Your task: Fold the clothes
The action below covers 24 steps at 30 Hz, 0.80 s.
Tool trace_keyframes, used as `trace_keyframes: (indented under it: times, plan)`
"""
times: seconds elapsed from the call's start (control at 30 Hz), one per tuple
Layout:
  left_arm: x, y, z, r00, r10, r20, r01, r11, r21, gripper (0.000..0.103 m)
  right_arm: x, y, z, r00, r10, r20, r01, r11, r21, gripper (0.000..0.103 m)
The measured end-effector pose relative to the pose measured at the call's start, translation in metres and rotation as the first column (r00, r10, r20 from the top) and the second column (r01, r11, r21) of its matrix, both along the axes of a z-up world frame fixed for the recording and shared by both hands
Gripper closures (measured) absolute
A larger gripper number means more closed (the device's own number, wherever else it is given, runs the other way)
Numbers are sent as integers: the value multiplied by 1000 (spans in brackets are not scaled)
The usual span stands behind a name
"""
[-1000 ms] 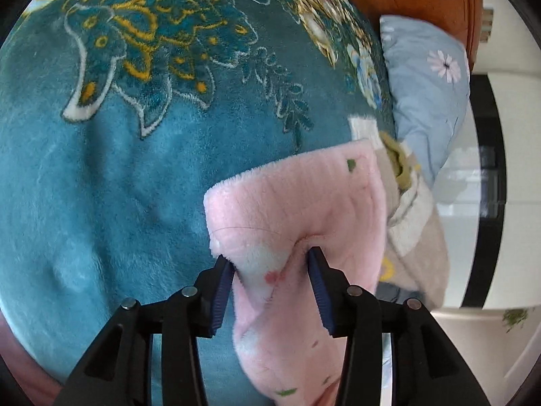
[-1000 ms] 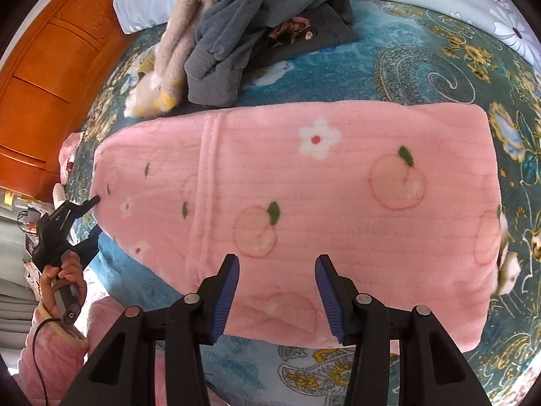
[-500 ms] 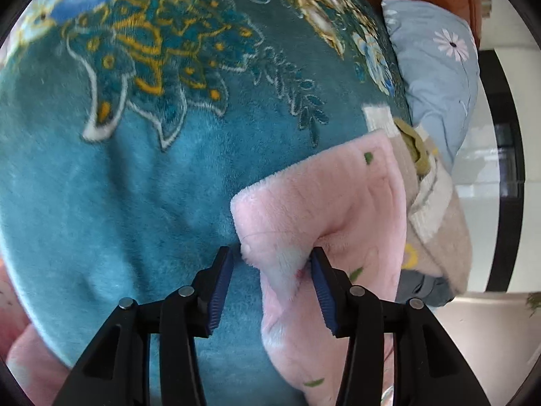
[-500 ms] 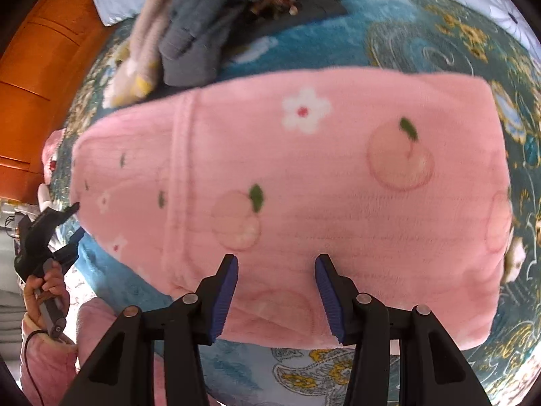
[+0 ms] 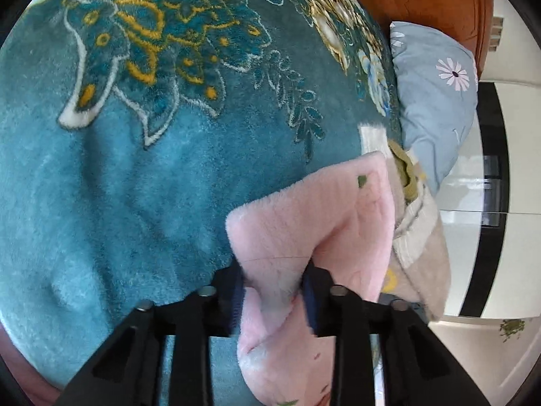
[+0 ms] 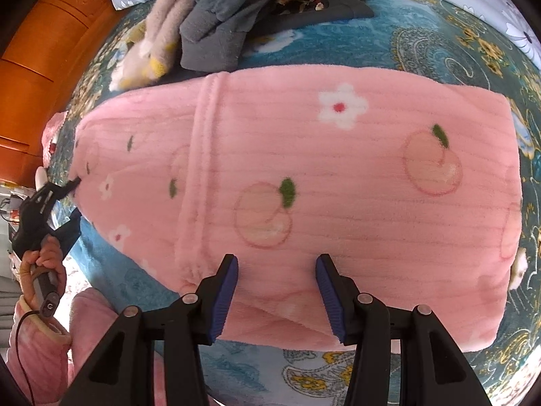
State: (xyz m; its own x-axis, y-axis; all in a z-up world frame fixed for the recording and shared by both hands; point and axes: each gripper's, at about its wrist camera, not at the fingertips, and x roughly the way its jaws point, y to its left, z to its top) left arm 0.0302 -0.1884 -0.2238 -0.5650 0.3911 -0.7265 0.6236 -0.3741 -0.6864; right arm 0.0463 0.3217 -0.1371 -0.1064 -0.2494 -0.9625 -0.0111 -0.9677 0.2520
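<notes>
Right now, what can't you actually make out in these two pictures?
- Left wrist view: the left gripper has just been closing on the pink garment; fleece hides its pads.
- Right wrist view: the garment's underside, against the blanket.
- Right wrist view: the grey clothes pile, cut off at the top edge.

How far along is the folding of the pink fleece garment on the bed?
The pink garment already lies as a flat doubled rectangle on the teal blanket. In hand: the left gripper, its jaws just closing, pinches one corner, while the right gripper hovers open over the near edge. Left: a further fold, then the grey clothes heaped behind.
</notes>
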Motion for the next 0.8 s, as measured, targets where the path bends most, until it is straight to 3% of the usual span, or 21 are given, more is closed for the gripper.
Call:
trace_keyframes:
  times: [0.1, 0.2, 0.3, 0.4, 0.5, 0.57, 0.67, 0.8]
  plan:
    - [-6, 11, 24, 998, -55, -11, 53, 993, -107, 82, 1, 6, 2, 1000, -9, -13, 9, 1000, -14, 51]
    - [-13, 25, 55, 991, -126, -35, 115, 969, -220, 83, 2, 14, 3, 999, -32, -32, 31, 999, -25, 51]
    - [-25, 54, 115, 961, -245, -126, 193, 926, -325, 83, 0, 28, 5, 996, -71, -59, 69, 997, -43, 51]
    - [-38, 106, 174, 901, -385, -200, 275, 863, -425, 83, -5, 47, 11, 988, -119, -102, 113, 992, -62, 51]
    - [-56, 164, 216, 828, -503, -247, 342, 803, -487, 83, -8, 70, 19, 975, -173, -142, 163, 984, -75, 51]
    - [-56, 219, 236, 751, -608, -258, 420, 742, -522, 83, -9, 90, 24, 961, -220, -170, 209, 975, -80, 51]
    - [-50, 302, 252, 613, -751, -245, 534, 622, -573, 83, -6, 116, 32, 935, -293, -200, 279, 956, -97, 51]
    - [-25, 381, 232, 476, -866, -151, 661, 466, -588, 83, 12, 156, 36, 891, -395, -223, 384, 919, -93, 51]
